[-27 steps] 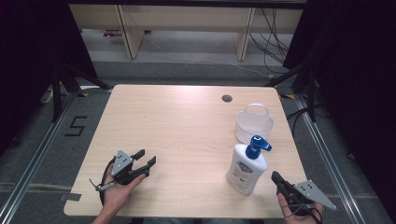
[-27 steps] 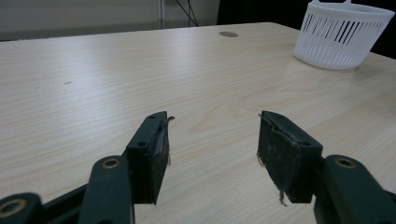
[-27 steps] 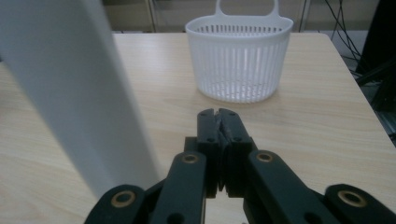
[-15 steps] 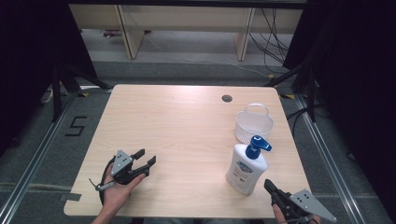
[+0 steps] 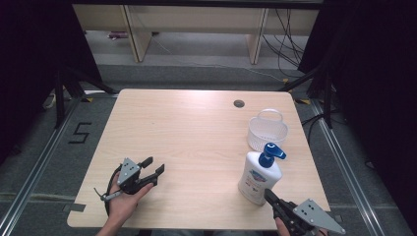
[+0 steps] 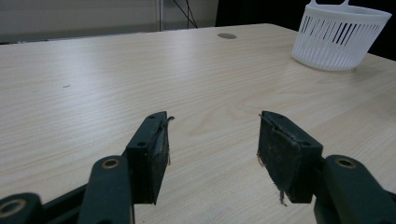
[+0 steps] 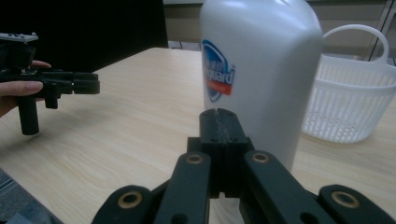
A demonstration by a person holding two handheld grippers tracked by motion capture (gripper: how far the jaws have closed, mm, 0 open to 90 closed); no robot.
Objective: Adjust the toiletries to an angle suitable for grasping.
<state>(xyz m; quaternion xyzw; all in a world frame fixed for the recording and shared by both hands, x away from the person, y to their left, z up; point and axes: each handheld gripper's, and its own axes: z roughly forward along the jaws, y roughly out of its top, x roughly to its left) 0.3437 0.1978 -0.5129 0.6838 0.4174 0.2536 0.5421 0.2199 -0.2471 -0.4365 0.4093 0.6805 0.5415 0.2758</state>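
We start with the table (image 5: 196, 128), a pale wood top with a small round grommet hole (image 5: 239, 103) near its far edge. On its right side stands the white basket (image 5: 267, 132), slotted-walled with a loop handle, upright and apart from everything else. Nearer to us stands the soap bottle (image 5: 257, 176), white with a blue pump head and a blue and red label; it is upright, near the front right corner, between the basket and our right hand.

Next, our 2 tools. The left gripper (image 5: 152, 165) rests low over the front left part of the table, held in our left hand (image 5: 122, 201); its jaws stand well apart with nothing between them, and the left gripper view looks across bare wood toward the basket. The right gripper (image 5: 268, 194) sits at the front right edge, its tip just beside the base of the bottle. In the right gripper view its 2 jaws are pressed together, holding nothing, with the bottle's body right ahead.

We judge this to be the approach step: the bottle is not yet grasped. The next move calls for parting the right jaws wide enough for the broad body, or rising to the narrower neck, then closing squarely so it does not tip
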